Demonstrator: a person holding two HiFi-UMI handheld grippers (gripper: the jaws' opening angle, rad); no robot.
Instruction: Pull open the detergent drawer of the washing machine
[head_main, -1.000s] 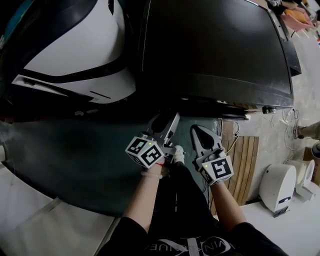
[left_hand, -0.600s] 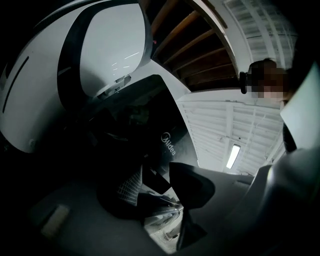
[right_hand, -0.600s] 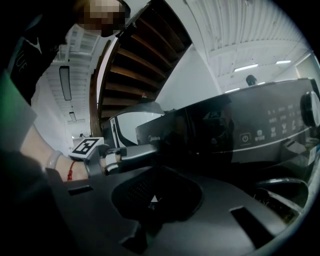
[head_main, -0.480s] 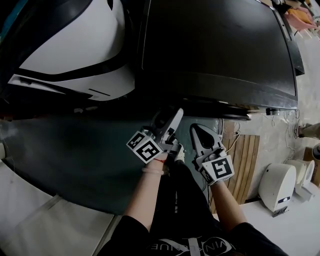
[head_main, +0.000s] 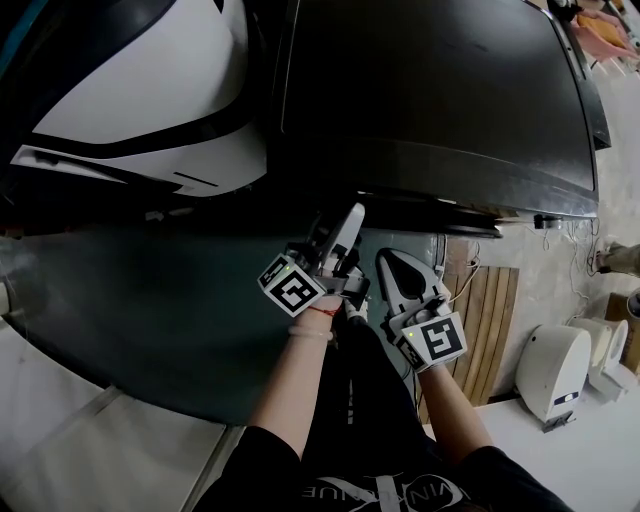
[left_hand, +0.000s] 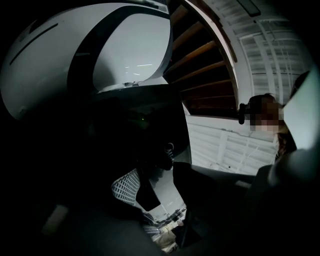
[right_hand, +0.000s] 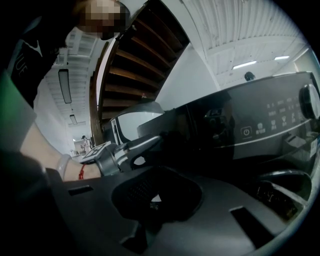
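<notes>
Detergent drawer (right_hand: 200, 125) is murky, probably this dark front. My left gripper (head_main: 343, 228) has just opened its jaws, empty: hook the edge squarely, pull straight out. My right gripper (head_main: 392, 265) sits closed.

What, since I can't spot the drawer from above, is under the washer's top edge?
From above, the washer's top covers its front. The right gripper view shows a dark panel with a power button and dial; no drawer can be made out.

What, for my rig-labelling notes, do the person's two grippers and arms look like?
Both the left gripper and right gripper are grey, each carrying a white cube of black square markers. The person wears a black short-sleeved top with white print, plus a red thread on the left wrist.
</notes>
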